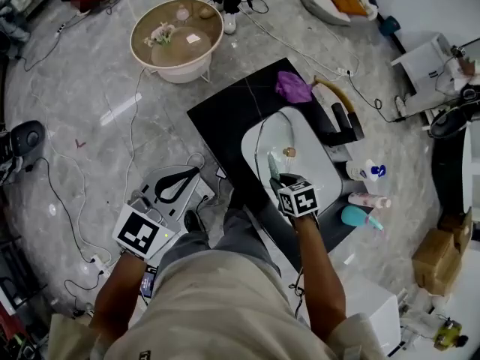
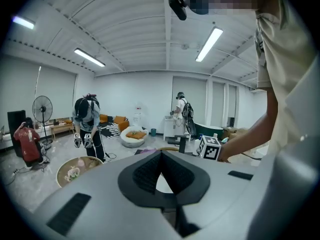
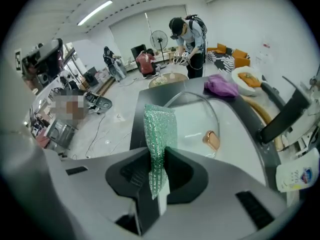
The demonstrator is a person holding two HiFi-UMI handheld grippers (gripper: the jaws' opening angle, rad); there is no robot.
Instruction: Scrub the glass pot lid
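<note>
Right gripper [image 3: 159, 156] is closed on a green sponge [image 3: 160, 126] and holds it over the glass lid [image 3: 197, 116], which lies in the white sink [image 1: 251, 145]. Left gripper [image 2: 160, 154] is well apart from the sink, over the floor [image 1: 97, 88], with jaws together and nothing between them.

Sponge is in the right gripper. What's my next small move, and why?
Probably lower the right gripper until the green sponge presses on the glass lid lying in the sink. The sponge is clamped between the jaws and seems to sit just above the glass, short of touching it.
</note>
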